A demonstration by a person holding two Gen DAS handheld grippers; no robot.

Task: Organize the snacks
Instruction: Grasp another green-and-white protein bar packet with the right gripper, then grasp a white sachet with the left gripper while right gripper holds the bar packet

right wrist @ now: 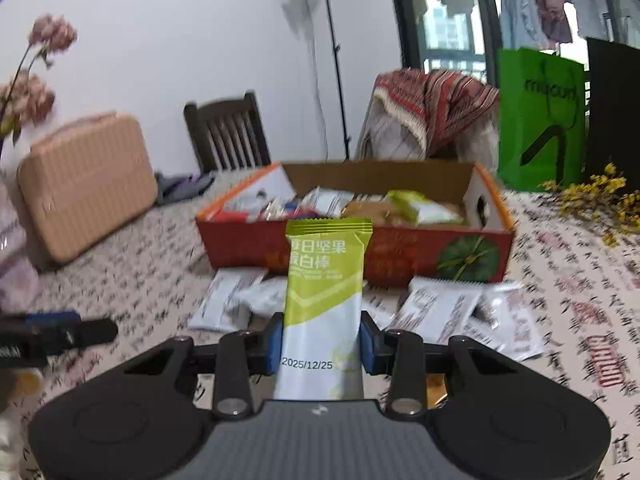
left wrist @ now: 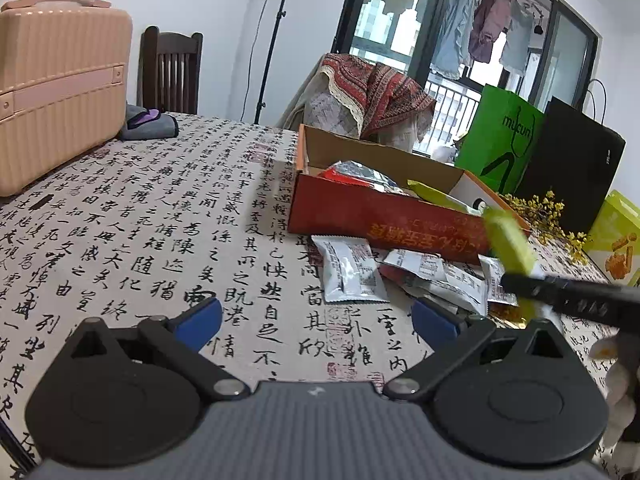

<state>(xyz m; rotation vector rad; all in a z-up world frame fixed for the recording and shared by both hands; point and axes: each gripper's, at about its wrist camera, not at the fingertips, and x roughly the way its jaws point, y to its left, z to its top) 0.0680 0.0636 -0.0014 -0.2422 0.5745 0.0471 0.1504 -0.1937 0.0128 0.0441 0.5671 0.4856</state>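
My right gripper (right wrist: 320, 340) is shut on a green and white snack bar packet (right wrist: 324, 280), held upright just in front of the red cardboard box (right wrist: 400, 252). The same green packet (left wrist: 508, 240) shows blurred in the left wrist view, gripped by the right gripper's black fingers (left wrist: 560, 296). The red box (left wrist: 380, 220) holds several snack packets. White snack packets (left wrist: 348, 268) lie on the tablecloth in front of it, and they also appear as a loose pile of white packets (right wrist: 440, 312) under the right gripper. My left gripper (left wrist: 316, 320) is open over bare cloth, holding nothing.
A pink suitcase (left wrist: 60, 88) stands at the table's far left, with grey cloth (left wrist: 148, 124) beside it. A green paper bag (left wrist: 500, 140), a black bag (left wrist: 572, 168) and yellow dried flowers (left wrist: 548, 216) stand right of the box. A dark chair (left wrist: 172, 72) sits behind the table.
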